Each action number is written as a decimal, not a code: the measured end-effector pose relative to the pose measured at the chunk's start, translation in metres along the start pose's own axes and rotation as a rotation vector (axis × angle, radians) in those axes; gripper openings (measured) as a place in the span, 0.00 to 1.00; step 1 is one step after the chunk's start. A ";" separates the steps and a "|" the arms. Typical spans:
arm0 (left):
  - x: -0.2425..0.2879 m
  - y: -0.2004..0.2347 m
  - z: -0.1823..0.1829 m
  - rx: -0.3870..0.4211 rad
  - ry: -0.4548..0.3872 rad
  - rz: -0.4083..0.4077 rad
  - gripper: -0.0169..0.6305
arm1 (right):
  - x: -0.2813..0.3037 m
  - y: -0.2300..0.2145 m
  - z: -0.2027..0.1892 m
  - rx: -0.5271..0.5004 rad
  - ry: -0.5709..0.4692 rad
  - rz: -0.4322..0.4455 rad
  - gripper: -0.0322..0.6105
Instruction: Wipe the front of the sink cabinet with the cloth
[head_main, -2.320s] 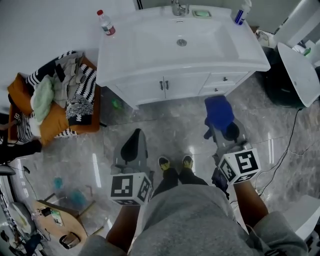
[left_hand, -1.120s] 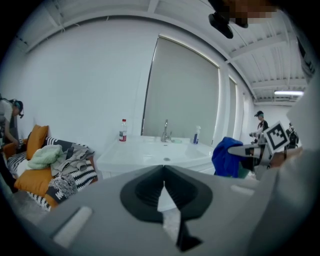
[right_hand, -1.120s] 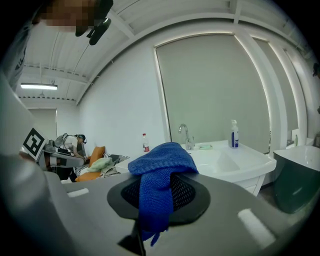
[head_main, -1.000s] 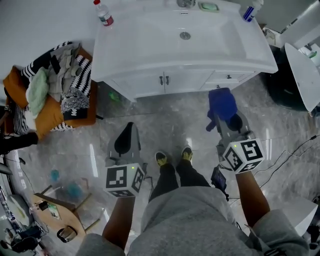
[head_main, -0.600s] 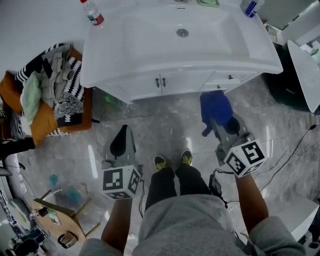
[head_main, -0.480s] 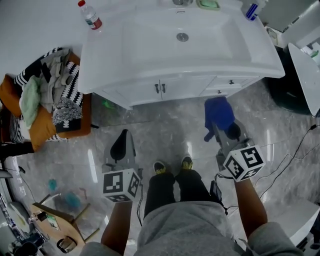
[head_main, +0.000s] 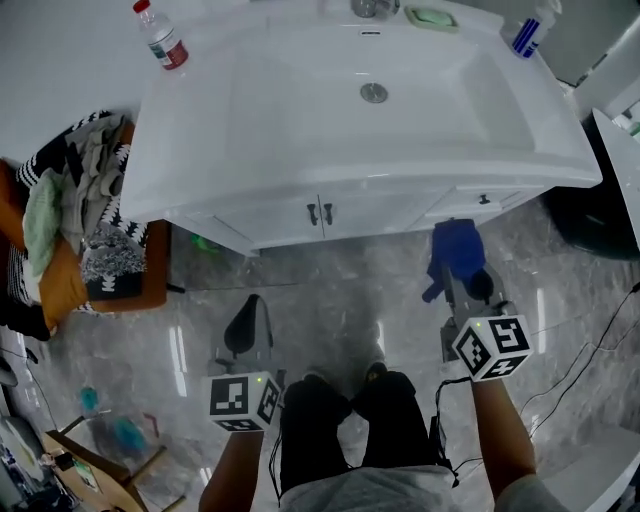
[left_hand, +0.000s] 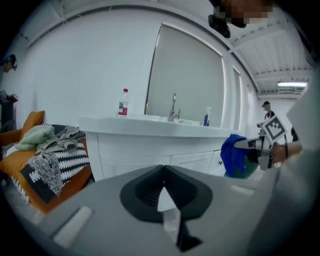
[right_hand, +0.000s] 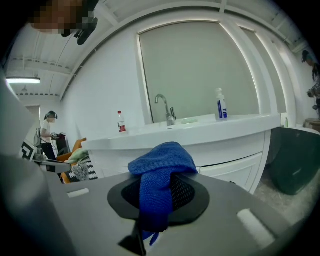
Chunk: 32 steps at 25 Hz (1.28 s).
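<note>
Right gripper view: right gripper (right_hand: 157, 184) clamps the blue cloth (right_hand: 161, 161), near the sink cabinet (right_hand: 234, 161); left gripper (left_hand: 164, 184) closed, empty.

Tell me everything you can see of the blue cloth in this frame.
The blue cloth looks like a knitted fabric, bunched into a soft lump with one strip hanging down. It is pinched in the right gripper, whose jaws are shut on it, and drapes over their tips. It is held in the air before the white sink cabinet front, near the drawers; whether it touches the cabinet cannot be told.
</note>
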<state>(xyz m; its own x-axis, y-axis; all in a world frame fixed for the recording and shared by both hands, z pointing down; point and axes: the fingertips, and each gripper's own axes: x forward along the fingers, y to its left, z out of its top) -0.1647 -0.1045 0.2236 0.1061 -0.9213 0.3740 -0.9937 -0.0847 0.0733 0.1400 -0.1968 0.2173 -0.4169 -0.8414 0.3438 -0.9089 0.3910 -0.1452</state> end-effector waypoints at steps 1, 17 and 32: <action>0.009 0.005 -0.010 -0.001 -0.013 0.005 0.04 | 0.010 -0.005 -0.008 -0.016 -0.011 -0.008 0.16; 0.170 0.070 -0.236 0.000 -0.198 -0.013 0.04 | 0.113 -0.082 -0.085 -0.206 -0.410 -0.170 0.16; 0.188 0.101 -0.299 -0.062 -0.211 0.065 0.04 | 0.158 -0.074 -0.075 -0.261 -0.480 -0.399 0.17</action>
<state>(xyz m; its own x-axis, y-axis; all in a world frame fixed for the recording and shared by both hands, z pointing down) -0.2342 -0.1728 0.5777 0.0259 -0.9837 0.1781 -0.9934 -0.0055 0.1143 0.1419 -0.3310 0.3518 -0.0639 -0.9888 -0.1348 -0.9867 0.0424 0.1570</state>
